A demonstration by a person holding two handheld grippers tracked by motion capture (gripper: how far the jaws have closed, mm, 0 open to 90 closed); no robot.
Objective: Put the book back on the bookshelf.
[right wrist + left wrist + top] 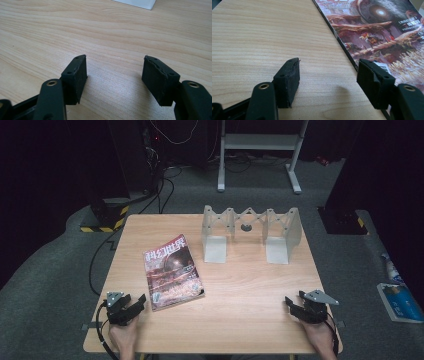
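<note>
A wood table (240, 290) w/ a magazine (172, 271) lying flat on its left half, cover up, turned a bit slanted. At the far side stands a white fold-out rack (251, 232) w/ criss-cross bars. The left gripper (140, 303) sits at the near left corner, held by a hand (122, 337) coming in from the bottom edge; it points toward the magazine's near corner, just beside it. In the left gripper view its jaws are spread wide w/ nothing between, one over bare wood, the other by the magazine's edge. The right gripper (290, 303) sits at the near right corner in the other hand (320, 337), low over the table, well apart from the rack. Its jaws are spread wide too, w/ bare wood between them.
</note>
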